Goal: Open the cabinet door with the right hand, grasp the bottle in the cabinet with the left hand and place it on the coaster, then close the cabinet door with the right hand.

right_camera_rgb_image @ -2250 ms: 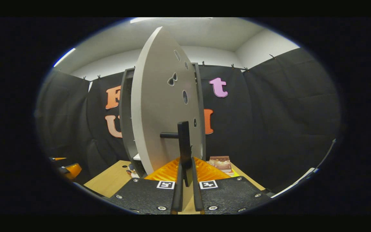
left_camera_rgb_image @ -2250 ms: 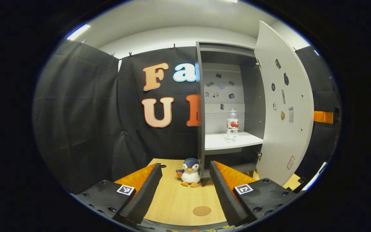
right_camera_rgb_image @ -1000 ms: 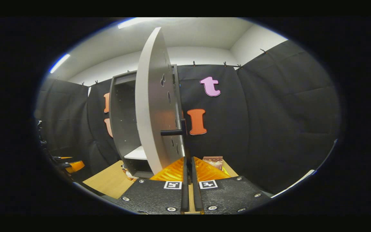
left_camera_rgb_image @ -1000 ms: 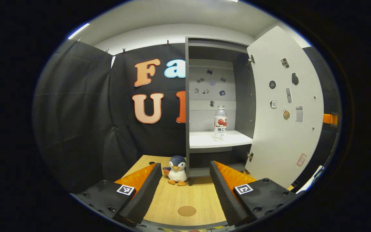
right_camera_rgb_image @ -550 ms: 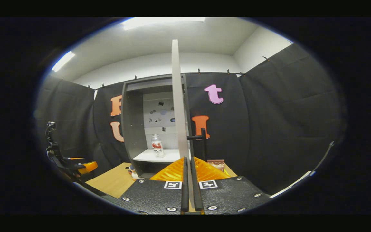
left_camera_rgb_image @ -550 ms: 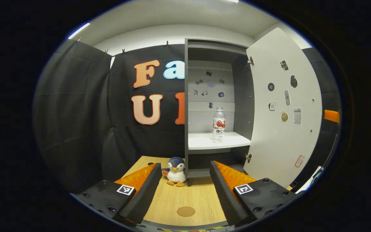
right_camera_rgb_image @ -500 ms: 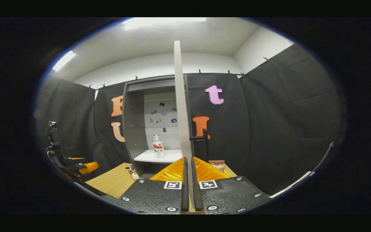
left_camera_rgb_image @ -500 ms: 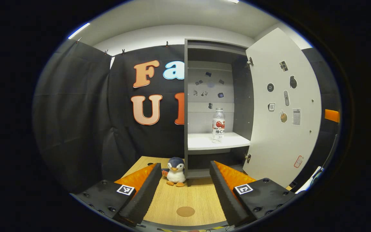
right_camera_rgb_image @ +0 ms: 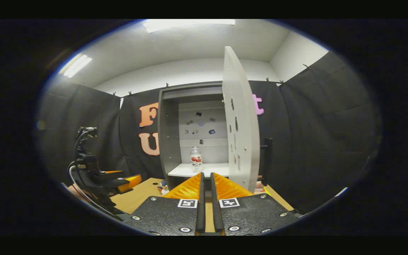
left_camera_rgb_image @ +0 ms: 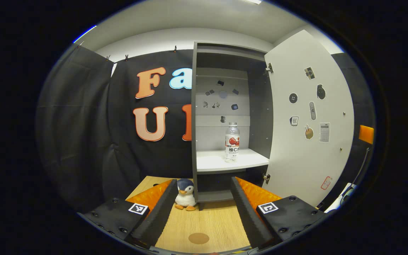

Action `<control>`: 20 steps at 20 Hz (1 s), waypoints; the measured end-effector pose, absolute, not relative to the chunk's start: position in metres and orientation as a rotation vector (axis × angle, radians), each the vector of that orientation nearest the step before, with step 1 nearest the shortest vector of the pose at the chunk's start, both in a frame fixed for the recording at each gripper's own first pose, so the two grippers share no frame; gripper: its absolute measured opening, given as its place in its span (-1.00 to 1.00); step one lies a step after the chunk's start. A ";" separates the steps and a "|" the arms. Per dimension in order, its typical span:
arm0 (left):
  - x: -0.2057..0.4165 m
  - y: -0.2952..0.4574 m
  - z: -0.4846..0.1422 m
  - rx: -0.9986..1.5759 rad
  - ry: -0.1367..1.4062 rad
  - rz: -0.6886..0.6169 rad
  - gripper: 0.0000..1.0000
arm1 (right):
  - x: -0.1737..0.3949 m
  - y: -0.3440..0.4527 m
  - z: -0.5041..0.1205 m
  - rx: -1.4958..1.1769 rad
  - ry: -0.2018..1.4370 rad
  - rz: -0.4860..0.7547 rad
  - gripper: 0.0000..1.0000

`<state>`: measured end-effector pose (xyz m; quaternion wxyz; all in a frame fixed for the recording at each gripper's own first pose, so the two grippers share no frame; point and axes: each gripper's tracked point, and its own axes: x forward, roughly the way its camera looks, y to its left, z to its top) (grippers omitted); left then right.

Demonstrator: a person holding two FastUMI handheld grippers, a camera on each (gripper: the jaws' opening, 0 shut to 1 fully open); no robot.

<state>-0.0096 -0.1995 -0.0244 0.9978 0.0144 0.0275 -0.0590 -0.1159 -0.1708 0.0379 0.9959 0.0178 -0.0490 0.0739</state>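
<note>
A wooden bench (left_camera_rgb_image: pixel 211 221) carries the cabinet (left_camera_rgb_image: pixel 198 117), its door (left_camera_rgb_image: pixel 306 120) swung open, and a coaster (left_camera_rgb_image: pixel 198 238). The bottle (left_camera_rgb_image: pixel 232 142) stands on the shelf. Left gripper (left_camera_rgb_image: pixel 201 198) jaws gape, holding nothing; right gripper (right_camera_rgb_image: pixel 206 191) jaws nearly meet, empty.

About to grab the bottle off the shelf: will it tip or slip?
The bottle is tall, narrow and upright, so a high push could likely tip it. It looks like clear, smooth plastic, perhaps slippery; gripping its label band seems safer. The shelf around it gives room.

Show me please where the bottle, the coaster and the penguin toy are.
bottle (left_camera_rgb_image: pixel 232 146): left gripper view, on its label.
coaster (left_camera_rgb_image: pixel 198 238): left gripper view, at its middle.
penguin toy (left_camera_rgb_image: pixel 185 197): left gripper view, on its white belly.
</note>
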 end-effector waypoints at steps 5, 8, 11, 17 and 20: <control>0.069 -0.232 -0.018 0.008 0.027 -0.189 0.94 | -0.081 -0.147 0.030 0.018 -0.093 0.128 -0.61; 0.126 -0.259 -0.015 -0.008 0.015 -0.249 0.89 | -0.048 -0.143 0.023 0.017 -0.089 0.084 -0.51; 0.182 -0.280 -0.011 -0.026 0.003 -0.295 0.89 | -0.021 -0.144 0.011 0.017 -0.066 0.030 -0.17; 0.259 -0.323 -0.008 -0.036 -0.014 -0.377 0.99 | 0.014 -0.148 -0.017 0.054 0.020 -0.045 0.04; 0.284 -0.333 -0.008 -0.007 -0.035 -0.387 0.89 | 0.027 -0.149 -0.023 0.050 0.048 -0.073 0.06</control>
